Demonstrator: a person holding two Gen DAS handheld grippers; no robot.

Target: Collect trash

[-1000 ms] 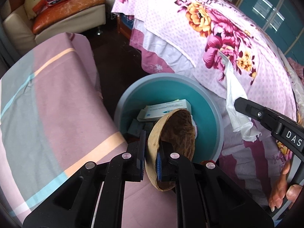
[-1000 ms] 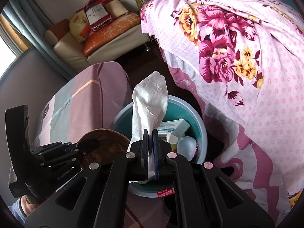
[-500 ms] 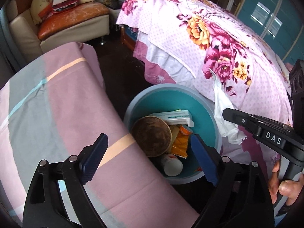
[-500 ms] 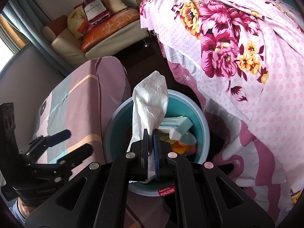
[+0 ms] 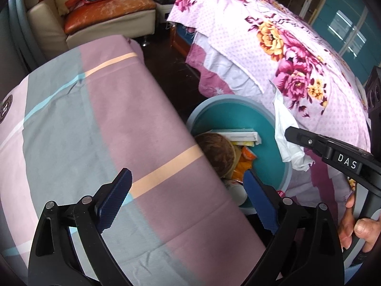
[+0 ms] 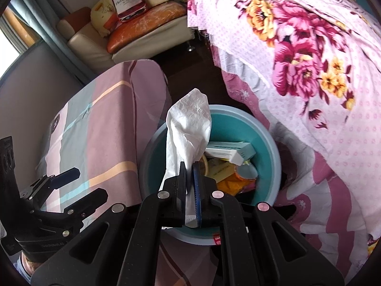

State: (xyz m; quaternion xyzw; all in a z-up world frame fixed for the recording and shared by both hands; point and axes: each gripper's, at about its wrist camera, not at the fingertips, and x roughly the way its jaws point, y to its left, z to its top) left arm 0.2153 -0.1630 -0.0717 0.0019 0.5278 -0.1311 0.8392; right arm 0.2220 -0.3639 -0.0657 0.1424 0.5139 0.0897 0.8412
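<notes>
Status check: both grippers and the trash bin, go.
Left gripper open, empty. Right gripper shut on tissue, above bin. Bin holds bowl, box, wrappers. Nothing blocking.

Soft even daylight, bright window glare upper left, heavy fisheye bending, dark vignetted corners, slight blur

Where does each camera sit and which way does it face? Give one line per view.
Left wrist: on the open left gripper, above the striped sheet, facing the teal bin; the person's right hand shows.
Right wrist: on the right gripper, shut on the white tissue, looking down into the bin.
Shared: bin, floral blanket, sofa, each other's gripper.
</notes>
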